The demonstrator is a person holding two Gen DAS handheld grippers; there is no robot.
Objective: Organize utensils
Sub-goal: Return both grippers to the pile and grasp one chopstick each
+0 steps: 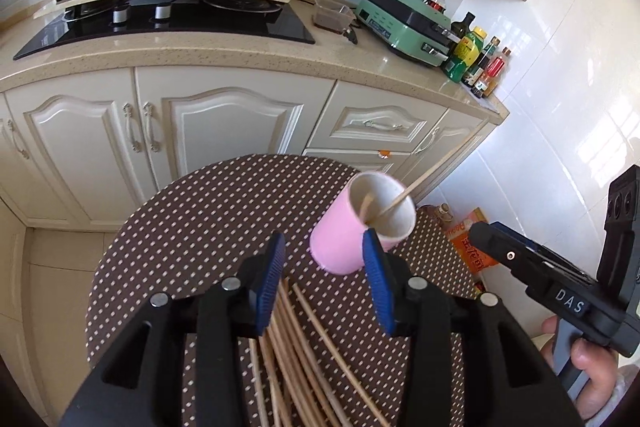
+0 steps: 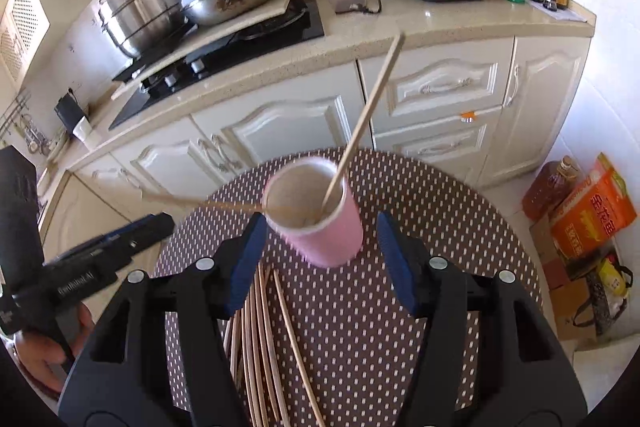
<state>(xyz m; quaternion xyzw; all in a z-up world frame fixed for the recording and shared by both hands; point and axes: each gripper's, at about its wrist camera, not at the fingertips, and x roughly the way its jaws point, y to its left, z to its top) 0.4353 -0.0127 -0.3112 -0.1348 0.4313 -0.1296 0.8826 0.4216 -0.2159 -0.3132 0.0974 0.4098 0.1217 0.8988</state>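
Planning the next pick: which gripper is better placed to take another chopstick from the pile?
Probably left. Both the left gripper and the right gripper are open and empty, but the chopsticks lie directly between and under the left's fingers; the right faces the cup.

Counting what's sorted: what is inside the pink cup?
Two chopsticks lean inside the pink cup, tops sticking out. The cup's wall hides their lower ends.
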